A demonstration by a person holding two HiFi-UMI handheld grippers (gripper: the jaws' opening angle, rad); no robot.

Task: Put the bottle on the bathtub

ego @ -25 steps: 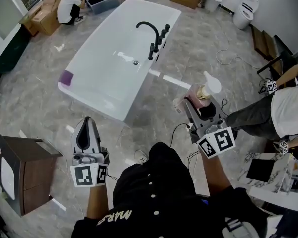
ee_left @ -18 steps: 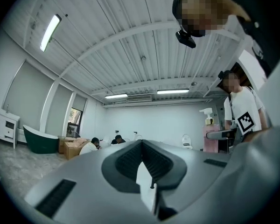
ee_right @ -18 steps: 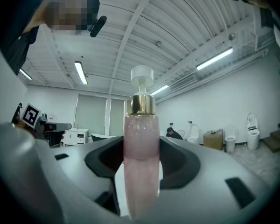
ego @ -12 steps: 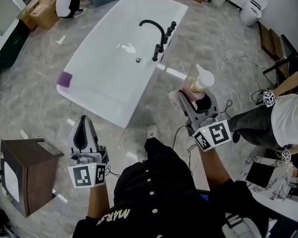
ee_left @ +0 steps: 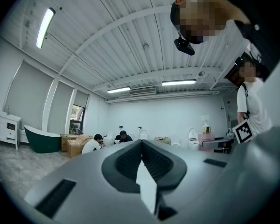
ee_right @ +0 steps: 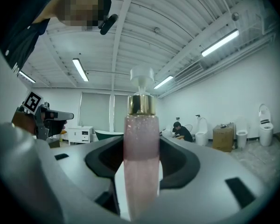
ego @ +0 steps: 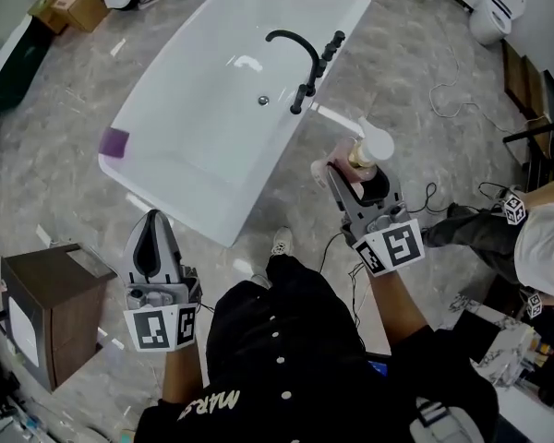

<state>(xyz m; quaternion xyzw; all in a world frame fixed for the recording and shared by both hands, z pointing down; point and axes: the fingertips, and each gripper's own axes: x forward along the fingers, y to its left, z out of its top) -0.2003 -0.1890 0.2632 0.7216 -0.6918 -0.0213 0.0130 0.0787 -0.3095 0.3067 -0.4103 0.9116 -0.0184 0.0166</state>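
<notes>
right gripper (ee_right: 141, 169) fingers clamp the pink bottle (ego: 358, 162) upright, gold collar and white pump on top. the bottle is held over the marble floor (ego: 65, 183), just beside the white bathtub (ego: 203, 127) on its faucet side, not on the rim. black faucet (ego: 300, 49) stands on the tub's right edge; a purple block (ego: 114, 141) sits on the left rim. left gripper (ego: 155, 224) points forward near the tub's near end, fingers closed together, nothing between them. brown cabinet (ego: 51, 307) at far left.
</notes>
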